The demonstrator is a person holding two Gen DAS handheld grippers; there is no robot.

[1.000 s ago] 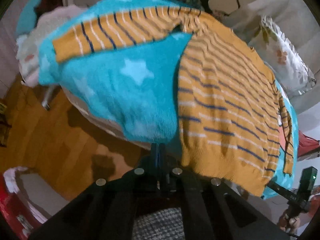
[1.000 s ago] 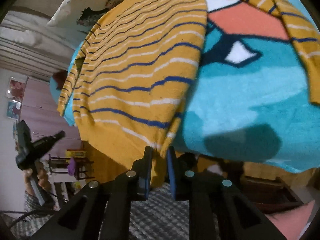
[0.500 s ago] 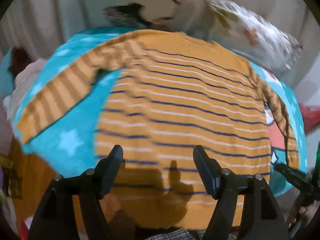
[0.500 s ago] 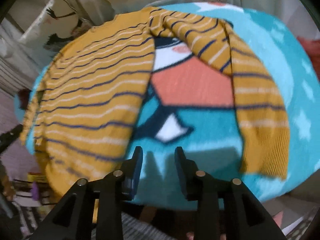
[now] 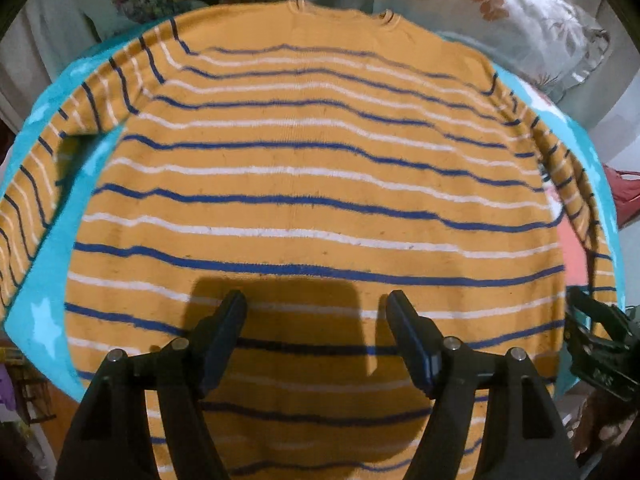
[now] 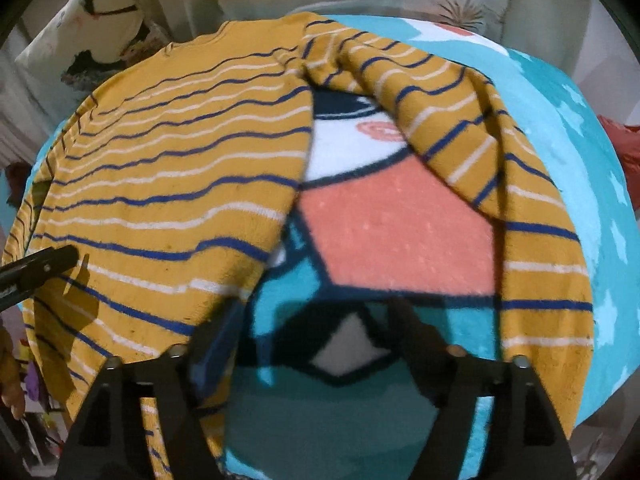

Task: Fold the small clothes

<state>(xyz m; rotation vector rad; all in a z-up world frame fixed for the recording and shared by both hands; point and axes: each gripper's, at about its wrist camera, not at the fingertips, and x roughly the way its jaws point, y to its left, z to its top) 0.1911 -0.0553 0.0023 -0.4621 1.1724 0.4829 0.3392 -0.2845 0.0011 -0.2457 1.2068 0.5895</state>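
A bedroom: fleece blanket (image 6: pixel 580 152), floral pillows (image 5: pixel 520 24)

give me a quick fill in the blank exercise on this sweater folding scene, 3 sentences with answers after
1. The sweater is mustard yellow with white and ____ stripes.
2. It lies spread on a ____ blanket with pale stars.
3. The left tool hangs over the sweater with its jaws ____ and nothing between them.

Missing words: blue; turquoise; open
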